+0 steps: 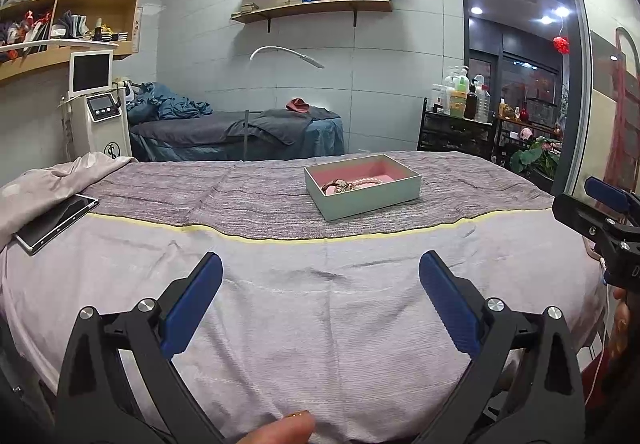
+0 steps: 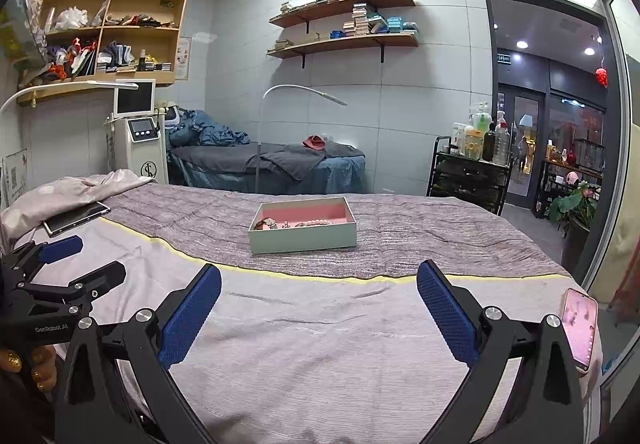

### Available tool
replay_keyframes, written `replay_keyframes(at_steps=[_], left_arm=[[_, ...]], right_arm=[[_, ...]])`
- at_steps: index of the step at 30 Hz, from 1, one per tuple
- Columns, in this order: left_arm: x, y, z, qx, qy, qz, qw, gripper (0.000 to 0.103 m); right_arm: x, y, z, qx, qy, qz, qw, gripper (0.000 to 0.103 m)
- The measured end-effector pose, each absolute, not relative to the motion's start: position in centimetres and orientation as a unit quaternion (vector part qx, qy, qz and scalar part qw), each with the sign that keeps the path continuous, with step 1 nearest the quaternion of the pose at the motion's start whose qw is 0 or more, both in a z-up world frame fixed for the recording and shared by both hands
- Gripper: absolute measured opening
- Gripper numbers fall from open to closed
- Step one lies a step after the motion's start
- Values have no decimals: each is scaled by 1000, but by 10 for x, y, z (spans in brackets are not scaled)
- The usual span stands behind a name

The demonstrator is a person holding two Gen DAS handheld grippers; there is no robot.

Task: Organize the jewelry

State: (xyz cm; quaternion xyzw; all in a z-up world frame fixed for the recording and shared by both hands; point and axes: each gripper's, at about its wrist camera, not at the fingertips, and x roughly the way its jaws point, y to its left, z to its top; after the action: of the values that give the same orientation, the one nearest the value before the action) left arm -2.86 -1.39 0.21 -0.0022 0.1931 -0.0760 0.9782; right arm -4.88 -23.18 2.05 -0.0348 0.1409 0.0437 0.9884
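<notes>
At twelve o'clock on the bed [image 1: 280, 308] sits our box [image 1: 372, 200] of light, slippery, fragile beads [image 1: 366, 182]; we'd pinch mid-strand. Left claw [image 1: 320, 272] and right claw [image 2: 318, 284] gape wide, empty.

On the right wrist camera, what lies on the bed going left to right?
Left gripper at the left edge → tablet by the pillow → open jewelry box with its pearl bracelet → pink phone at the bed's right edge.
</notes>
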Motion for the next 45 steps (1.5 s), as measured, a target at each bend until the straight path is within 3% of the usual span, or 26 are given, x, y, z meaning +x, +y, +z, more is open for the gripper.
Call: replay_keyframes(at_steps=[45], left_arm=[[-25, -13, -5, 0, 202, -76, 976, 97]], right_arm=[[-42, -232, 16, -33, 151, 47, 987, 96]])
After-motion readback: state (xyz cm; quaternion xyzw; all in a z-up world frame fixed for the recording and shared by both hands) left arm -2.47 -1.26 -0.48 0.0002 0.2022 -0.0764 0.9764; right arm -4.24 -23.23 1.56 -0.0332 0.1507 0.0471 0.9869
